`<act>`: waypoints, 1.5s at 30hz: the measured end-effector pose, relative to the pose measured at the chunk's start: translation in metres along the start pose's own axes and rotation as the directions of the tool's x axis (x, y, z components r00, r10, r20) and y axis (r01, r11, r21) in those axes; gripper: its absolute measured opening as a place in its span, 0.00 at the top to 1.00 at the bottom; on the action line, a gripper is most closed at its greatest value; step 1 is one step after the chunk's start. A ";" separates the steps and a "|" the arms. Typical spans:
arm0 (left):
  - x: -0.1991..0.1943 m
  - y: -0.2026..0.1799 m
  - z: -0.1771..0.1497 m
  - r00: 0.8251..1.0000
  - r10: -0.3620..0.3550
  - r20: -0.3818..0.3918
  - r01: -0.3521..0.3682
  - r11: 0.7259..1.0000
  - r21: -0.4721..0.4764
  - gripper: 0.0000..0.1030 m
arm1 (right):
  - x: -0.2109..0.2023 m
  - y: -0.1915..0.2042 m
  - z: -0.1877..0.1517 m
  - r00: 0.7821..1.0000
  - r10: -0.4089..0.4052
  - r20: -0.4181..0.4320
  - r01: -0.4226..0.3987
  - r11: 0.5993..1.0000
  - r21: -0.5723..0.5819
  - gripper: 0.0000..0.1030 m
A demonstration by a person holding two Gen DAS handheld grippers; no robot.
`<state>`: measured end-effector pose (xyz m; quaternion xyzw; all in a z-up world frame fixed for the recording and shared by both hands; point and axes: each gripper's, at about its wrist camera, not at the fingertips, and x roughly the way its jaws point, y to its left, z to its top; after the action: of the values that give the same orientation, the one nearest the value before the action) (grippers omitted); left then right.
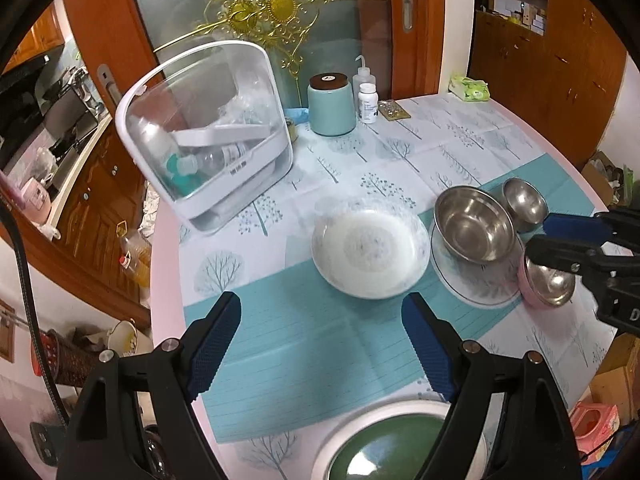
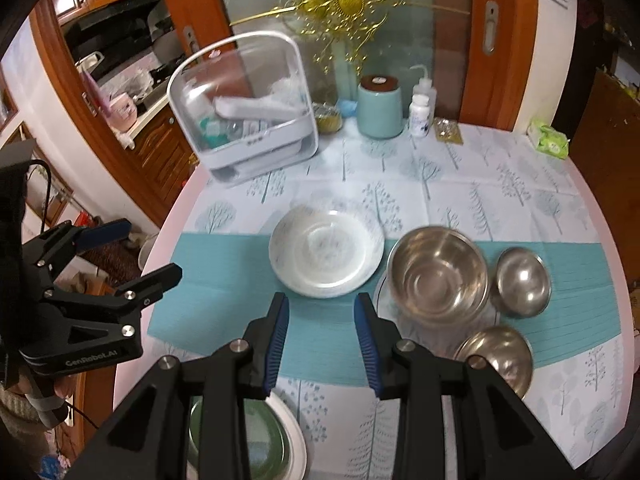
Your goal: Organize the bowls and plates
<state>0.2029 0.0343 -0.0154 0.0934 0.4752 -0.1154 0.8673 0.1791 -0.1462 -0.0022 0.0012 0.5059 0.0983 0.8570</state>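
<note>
Plates and bowls, round table
Left wrist: your left gripper stood apart, empty, before the white plate. Right wrist: your right gripper gaped empty; large steel bowl sat right of the plate.

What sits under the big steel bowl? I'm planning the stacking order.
The large steel bowl rests on a flat white plate with a thin dark rim line. The plate's centre is covered by the bowl, so anything there is hidden.
</note>
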 end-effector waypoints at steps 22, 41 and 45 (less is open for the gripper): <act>0.181 0.015 0.075 0.989 -0.018 -0.145 0.028 0.997 0.068 0.14 | 0.126 -0.046 0.008 0.975 0.178 -0.131 -0.114 0.914 0.390 0.54; 0.306 0.007 0.070 0.892 -0.179 -0.415 0.220 0.974 0.054 0.50 | 0.219 -0.079 -0.018 0.971 0.166 -0.170 -0.028 0.789 0.614 0.54; 0.309 0.008 0.069 0.875 -0.245 -0.417 0.274 0.962 0.010 0.75 | 0.228 -0.081 -0.019 0.970 0.173 -0.171 -0.029 0.780 0.626 0.69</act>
<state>0.4219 -0.0114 -0.2400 0.0810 0.6510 -0.2246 0.7205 0.2828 -0.1888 -0.2175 0.2983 0.6005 -0.0271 0.7414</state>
